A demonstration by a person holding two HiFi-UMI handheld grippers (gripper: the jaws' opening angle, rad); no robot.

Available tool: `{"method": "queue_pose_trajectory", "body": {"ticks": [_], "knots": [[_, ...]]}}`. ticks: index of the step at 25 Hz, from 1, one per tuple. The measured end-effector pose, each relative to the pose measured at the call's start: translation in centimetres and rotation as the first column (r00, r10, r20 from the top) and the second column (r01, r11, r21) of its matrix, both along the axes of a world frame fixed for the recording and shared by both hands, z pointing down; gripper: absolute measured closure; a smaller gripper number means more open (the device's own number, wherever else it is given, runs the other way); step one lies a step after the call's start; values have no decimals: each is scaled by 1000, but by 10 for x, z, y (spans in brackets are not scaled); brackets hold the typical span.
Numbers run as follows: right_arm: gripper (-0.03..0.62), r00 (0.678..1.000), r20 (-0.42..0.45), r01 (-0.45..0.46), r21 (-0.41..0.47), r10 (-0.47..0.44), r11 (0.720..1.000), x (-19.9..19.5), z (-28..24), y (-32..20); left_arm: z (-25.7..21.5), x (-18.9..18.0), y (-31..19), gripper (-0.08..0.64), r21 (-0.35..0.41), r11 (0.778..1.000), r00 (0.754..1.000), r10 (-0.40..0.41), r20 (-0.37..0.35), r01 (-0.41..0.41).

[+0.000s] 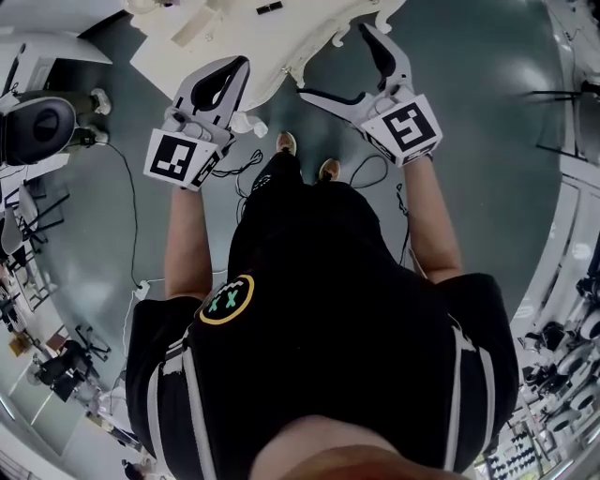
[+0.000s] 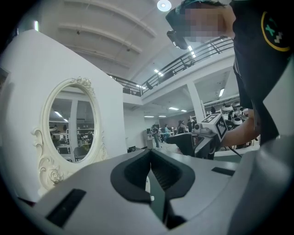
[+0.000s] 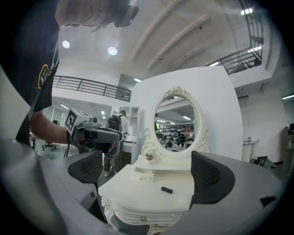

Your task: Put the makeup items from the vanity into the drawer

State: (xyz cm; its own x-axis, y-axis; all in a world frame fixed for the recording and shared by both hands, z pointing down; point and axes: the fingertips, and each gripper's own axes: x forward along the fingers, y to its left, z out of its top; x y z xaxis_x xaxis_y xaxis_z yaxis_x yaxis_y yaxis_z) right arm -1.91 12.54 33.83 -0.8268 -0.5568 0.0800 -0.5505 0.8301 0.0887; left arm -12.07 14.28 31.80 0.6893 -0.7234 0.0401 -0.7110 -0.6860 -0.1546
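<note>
The white vanity [image 3: 151, 193] stands in front of me, with its oval mirror [image 3: 177, 121] at the back. A small black makeup item [image 3: 166, 189] lies on the vanity top, and in the head view it shows as a dark bar [image 1: 269, 7]. A small white box [image 3: 143, 173] sits below the mirror. The front drawer's knob [image 3: 140, 219] shows, and the drawer looks closed. My right gripper [image 3: 149, 176] is open and empty, short of the vanity's front edge. My left gripper [image 1: 236, 70] is shut with nothing visibly held, raised beside the vanity's left side.
Cables [image 1: 131, 225] trail over the grey floor. An office chair [image 1: 37, 127] and desks stand at the left, and shelving [image 1: 572, 319] at the right. The person's feet [image 1: 305, 155] are close to the vanity's front. A white panel [image 3: 220, 105] rises behind the mirror.
</note>
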Motion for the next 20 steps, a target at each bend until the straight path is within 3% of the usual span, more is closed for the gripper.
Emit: {"method": "queue_pose_trajectory", "body": {"ticks": [8,14,20], "knots": [[-8,1000,-2,-30,-29,30,999,-8,15,-51,19,-7,-56,538,-22,999,999,32,-9,-33],[-8,998,-26,-49,-27,49,998,-37,19,-123,27,-31,-137,538,-5,998,998,68,-7,-68],[-8,996,-71,-58,-41,55,997,-74,31,-182,41,-60,-200,538,-36,994,994,105,-31,-106]]}}
